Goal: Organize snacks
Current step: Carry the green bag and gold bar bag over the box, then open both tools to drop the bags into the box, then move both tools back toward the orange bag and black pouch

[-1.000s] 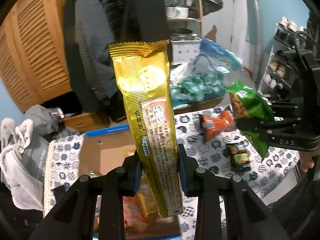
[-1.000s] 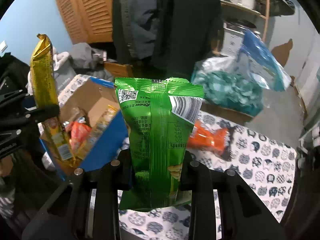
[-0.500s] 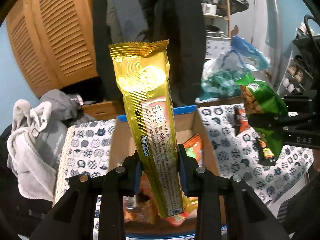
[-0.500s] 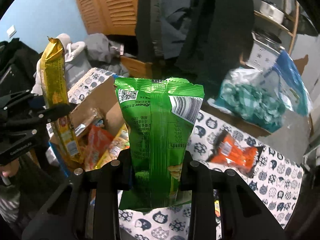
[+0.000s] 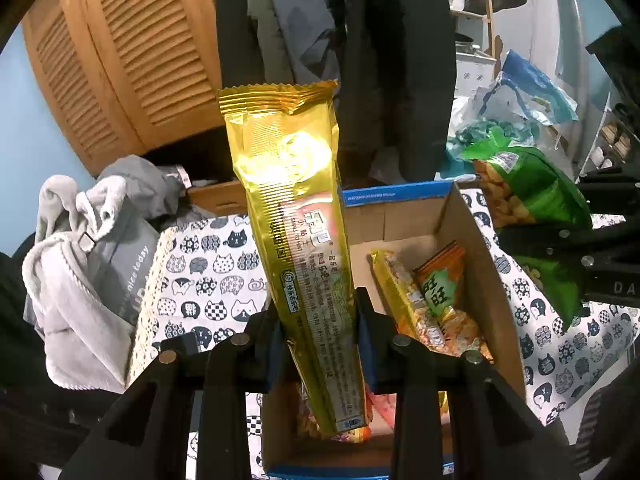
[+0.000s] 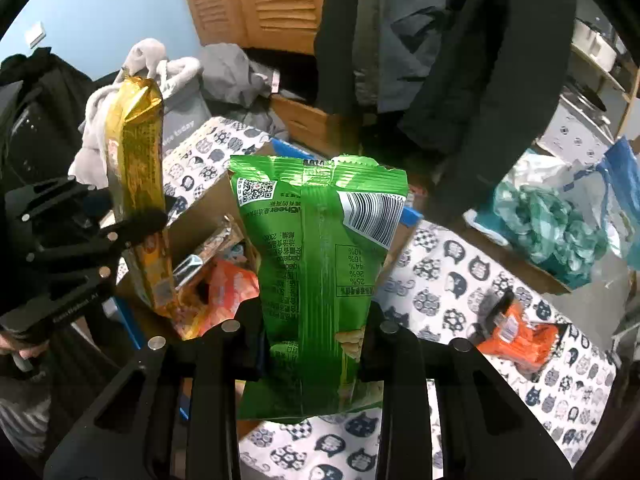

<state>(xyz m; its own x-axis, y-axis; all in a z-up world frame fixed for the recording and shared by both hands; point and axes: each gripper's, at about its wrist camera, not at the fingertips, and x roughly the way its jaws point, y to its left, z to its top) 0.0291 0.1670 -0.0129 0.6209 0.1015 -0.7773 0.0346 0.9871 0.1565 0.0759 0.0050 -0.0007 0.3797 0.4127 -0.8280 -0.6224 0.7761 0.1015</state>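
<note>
Left gripper (image 5: 318, 330) clamped on gold packet (image 5: 292, 216) – upright, over open box (image 5: 496, 280). Right gripper (image 6: 316, 346) clamped on green bag (image 6: 320, 264) – beside box.

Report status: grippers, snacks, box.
Left gripper shut on gold packet; right gripper shut on green bag. Cardboard box below, partly filled. Orange packet loose on tablecloth. Nothing blocking.

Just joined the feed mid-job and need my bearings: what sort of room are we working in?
Most likely a lived-in home room, perhaps a bedroom or entry corner. Coats hang beside louvered wooden doors, a cat-print cloth covers the table, and a shelf with pots stands at the back.
</note>
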